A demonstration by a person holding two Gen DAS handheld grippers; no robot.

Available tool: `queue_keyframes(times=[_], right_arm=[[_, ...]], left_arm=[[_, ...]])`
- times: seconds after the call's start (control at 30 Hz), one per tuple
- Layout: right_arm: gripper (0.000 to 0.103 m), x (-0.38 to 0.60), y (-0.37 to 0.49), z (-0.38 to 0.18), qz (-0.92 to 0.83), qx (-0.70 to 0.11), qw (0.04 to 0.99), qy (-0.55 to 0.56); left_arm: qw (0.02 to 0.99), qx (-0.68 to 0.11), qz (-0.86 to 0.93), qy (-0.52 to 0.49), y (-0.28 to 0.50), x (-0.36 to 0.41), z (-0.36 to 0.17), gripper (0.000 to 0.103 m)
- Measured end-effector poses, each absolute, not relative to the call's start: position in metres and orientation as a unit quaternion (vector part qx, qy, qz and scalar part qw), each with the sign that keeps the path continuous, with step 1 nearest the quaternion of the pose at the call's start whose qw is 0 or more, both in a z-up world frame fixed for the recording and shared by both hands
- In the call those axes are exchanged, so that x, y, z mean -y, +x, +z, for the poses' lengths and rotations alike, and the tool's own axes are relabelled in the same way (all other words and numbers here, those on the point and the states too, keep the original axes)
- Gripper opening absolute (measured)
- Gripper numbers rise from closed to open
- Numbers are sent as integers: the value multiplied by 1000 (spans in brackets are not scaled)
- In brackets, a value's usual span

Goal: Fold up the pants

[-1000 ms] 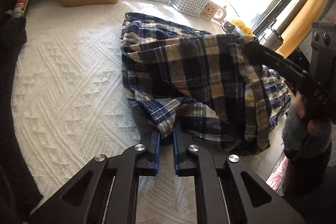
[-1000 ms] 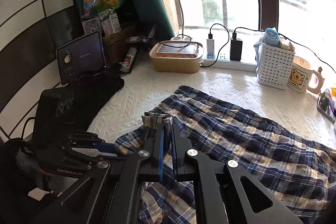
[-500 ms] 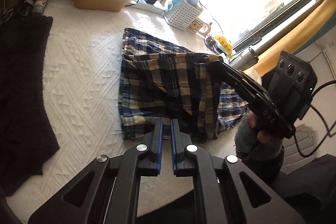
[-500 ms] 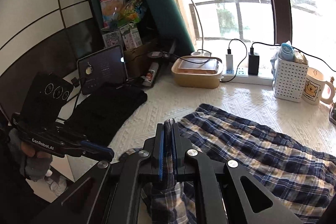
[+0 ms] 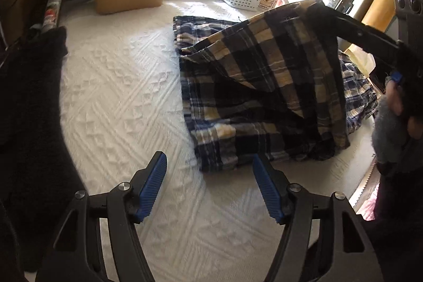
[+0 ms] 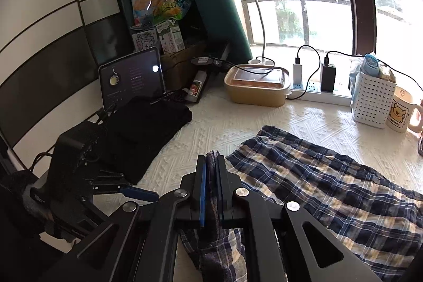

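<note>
On the white cover (image 5: 119, 86) lie the pants (image 5: 238, 107), half folded. Left gripper (image 5: 208, 186) has just opened, holding nothing; right gripper (image 6: 210, 186) pinches 1 lifted edge, probably to fold it over.

Navy, white and tan plaid pants (image 5: 253, 86) on a white textured cover (image 5: 119, 86), blue-padded black grippers

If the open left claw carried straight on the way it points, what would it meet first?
Probably the near corner of the plaid pants, lying just ahead between the left claw's fingertips; depth is uncertain.
</note>
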State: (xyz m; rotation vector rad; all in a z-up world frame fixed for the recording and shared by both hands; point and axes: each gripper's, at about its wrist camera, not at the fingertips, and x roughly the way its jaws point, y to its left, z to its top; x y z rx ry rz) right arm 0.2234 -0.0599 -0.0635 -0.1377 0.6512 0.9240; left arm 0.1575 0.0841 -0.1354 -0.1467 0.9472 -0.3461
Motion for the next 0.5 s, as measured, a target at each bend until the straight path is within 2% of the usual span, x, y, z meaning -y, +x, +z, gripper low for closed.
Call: queue_keyframes(times=[0.03, 0.07, 0.1, 0.13, 0.23, 0.5], right_arm=[[6, 61, 223, -63, 436, -308, 843, -65], [6, 61, 223, -63, 435, -308, 843, -66], [6, 62, 224, -63, 434, -308, 844, -66], [6, 63, 224, -63, 432, -309, 845, -65], [6, 65, 225, -63, 431, -311, 845, -63], [6, 57, 221, -61, 455, -313, 832, -54]], left_arm=[[876, -447, -169, -67, 160, -83, -137, 67], [876, -444, -175, -69, 162, -81, -138, 57], [873, -445, -186, -75, 165, -79, -140, 41], [865, -455, -194, -83, 169, -78, -142, 11], [851, -460, -226, -114, 167, -78, -139, 3], [833, -445, -237, -229, 145, -127, -104, 2]])
